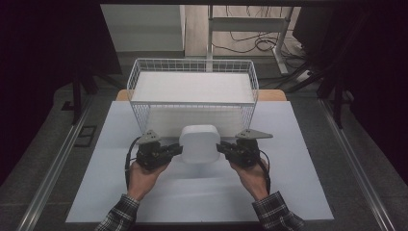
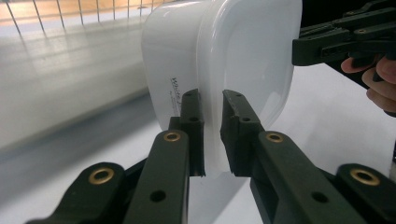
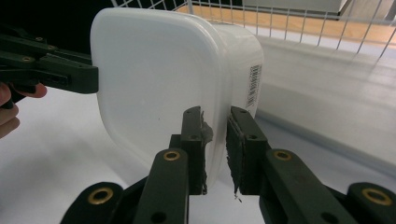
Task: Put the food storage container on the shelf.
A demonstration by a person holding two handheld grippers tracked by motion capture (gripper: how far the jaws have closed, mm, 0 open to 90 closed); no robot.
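— What did the grippers hold?
— A smooth white plastic tub, square with rounded corners, lidded. The left gripper and right gripper each clamped its rim from opposite sides.
— Where was it?
— Over the pale desk, just before a white wire basket.

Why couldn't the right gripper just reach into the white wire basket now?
Probably not yet: the right gripper is shut on the rim of the white plastic container, shared with the left gripper. The white wire basket itself stands open-topped just beyond.
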